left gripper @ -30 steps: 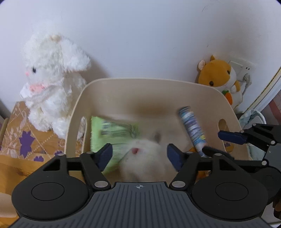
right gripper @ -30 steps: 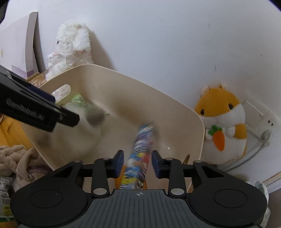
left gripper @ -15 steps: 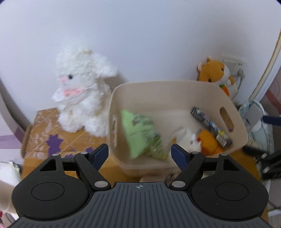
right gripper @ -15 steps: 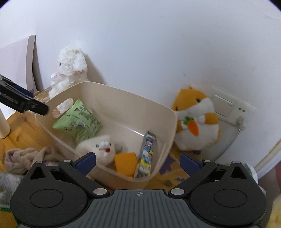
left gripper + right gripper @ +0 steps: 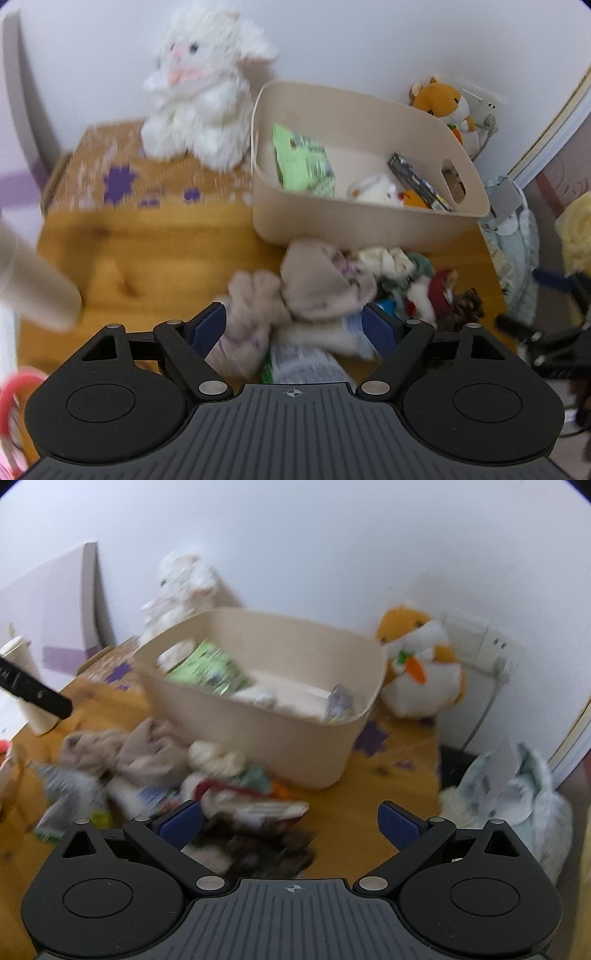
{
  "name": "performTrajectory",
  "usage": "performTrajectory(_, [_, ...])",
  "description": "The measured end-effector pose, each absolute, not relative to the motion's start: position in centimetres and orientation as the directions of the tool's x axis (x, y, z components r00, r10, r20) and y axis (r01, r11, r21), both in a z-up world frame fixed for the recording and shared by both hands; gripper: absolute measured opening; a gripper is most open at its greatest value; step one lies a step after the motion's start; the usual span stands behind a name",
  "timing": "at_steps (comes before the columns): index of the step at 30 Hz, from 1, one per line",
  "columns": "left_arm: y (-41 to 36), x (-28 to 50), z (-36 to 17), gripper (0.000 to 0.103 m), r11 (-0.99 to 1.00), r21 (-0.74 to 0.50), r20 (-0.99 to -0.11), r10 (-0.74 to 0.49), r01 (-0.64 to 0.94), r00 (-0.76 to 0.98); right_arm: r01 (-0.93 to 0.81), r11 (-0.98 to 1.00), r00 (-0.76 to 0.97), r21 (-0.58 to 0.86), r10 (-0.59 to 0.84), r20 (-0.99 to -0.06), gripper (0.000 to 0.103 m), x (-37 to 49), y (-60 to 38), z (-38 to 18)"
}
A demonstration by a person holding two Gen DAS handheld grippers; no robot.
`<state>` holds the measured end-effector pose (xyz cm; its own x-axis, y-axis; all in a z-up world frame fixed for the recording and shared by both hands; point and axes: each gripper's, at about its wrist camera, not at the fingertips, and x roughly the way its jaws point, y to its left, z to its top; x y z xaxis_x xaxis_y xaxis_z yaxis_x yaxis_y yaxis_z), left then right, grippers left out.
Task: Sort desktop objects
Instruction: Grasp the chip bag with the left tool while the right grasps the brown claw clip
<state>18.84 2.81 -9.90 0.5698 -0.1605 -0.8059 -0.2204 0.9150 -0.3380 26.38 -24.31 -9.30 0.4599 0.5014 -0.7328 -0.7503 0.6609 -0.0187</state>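
A: Fingers?
B: Left gripper (image 5: 293, 325) opening, empty, over beige cloth (image 5: 321, 284); right gripper (image 5: 290, 821) spread wide, empty.
A: Step?
B: Between picks, likely. Bin (image 5: 365, 229) at desk's back edge held green packet (image 5: 301, 162); next, grasp from the front-edge pile.

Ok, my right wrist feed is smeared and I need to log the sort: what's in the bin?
Observer: The left wrist view shows four things in the bin: a green packet, a small white plush, an orange piece and a long dark box.
Operator: Is the left gripper carrying anything?
Observer: It looks like no. The left gripper has its jaws opening. A beige cloth on the table lies between them, and I don't see them pinching it.
Operator: Does the bin have a handle?
Observer: Yes, there is a handle slot in the end wall nearest the hamster plush.
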Motion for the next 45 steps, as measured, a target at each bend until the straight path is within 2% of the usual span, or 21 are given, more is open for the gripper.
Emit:
performTrajectory(12, [0.6, 15.8, -14.3, 0.082, 0.822, -0.446, -0.842, -0.251, -0.355, 0.477, -0.75, 0.656, 0.325, 0.089, 0.482, -0.814, 0.103, 22.3, -23.3, -14.0])
performTrajectory(15, [0.4, 16.2, -15.1, 0.082, 0.804, -0.444, -0.85, -0.237, -0.395, 0.471, -0.751, 0.654, 0.313, 0.092, 0.476, -0.822, 0.102, 22.1, -22.6, -14.9])
performTrajectory(19, [0.3, 17.2, -16.0, 0.082, 0.778, -0.452, -0.852, -0.232, -0.436, 0.469, -0.759, 0.643, 0.286, 0.102, 0.471, -0.835, 0.088, 22.3, -21.7, -15.9])
performTrajectory(26, [-0.7, 18.7, -17.8, 0.082, 0.79, -0.413, -0.875, -0.205, -0.453, 0.439, -0.761, 0.638, 0.265, 0.117, 0.47, -0.842, 0.073, 22.2, -21.0, -16.7])
performTrajectory(28, [-1.1, 19.0, -18.2, 0.078, 0.805, -0.389, -0.887, -0.195, -0.448, 0.418, -0.767, 0.63, 0.254, 0.12, 0.47, -0.846, 0.061, 22.1, -20.9, -16.8])
performTrajectory(29, [-1.3, 19.1, -18.4, 0.069, 0.811, -0.379, -0.892, -0.192, -0.445, 0.41, -0.771, 0.625, 0.245, 0.122, 0.468, -0.849, 0.057, 22.0, -20.8, -16.8])
performTrajectory(30, [-1.4, 19.1, -18.6, 0.066, 0.817, -0.377, -0.894, -0.198, -0.435, 0.403, -0.775, 0.619, 0.236, 0.124, 0.466, -0.853, 0.048, 21.9, -20.7, -16.9])
performTrajectory(31, [-1.4, 19.1, -18.7, 0.066, 0.82, -0.382, -0.893, -0.207, -0.426, 0.4, -0.78, 0.613, 0.227, 0.127, 0.465, -0.856, 0.041, 21.8, -20.7, -17.0])
performTrajectory(33, [-1.4, 19.0, -18.6, 0.064, 0.824, -0.381, -0.89, -0.203, -0.419, 0.409, -0.784, 0.607, 0.221, 0.128, 0.466, -0.857, 0.036, 21.6, -20.8, -17.1])
performTrajectory(34, [-1.4, 18.9, -18.6, 0.063, 0.828, -0.376, -0.89, -0.198, -0.416, 0.411, -0.784, 0.607, 0.221, 0.128, 0.466, -0.857, 0.028, 21.5, -20.9, -17.1])
performTrajectory(38, [-1.2, 18.7, -18.2, 0.059, 0.833, -0.366, -0.888, -0.18, -0.414, 0.423, -0.786, 0.599, 0.204, 0.152, 0.483, -0.852, 0.028, 21.4, -21.4, -16.9])
performTrajectory(45, [-0.7, 17.5, -17.3, 0.058, 0.836, -0.363, -0.884, -0.168, -0.412, 0.436, -0.796, 0.567, 0.167, 0.21, 0.54, -0.825, 0.028, 20.9, -22.8, -15.7])
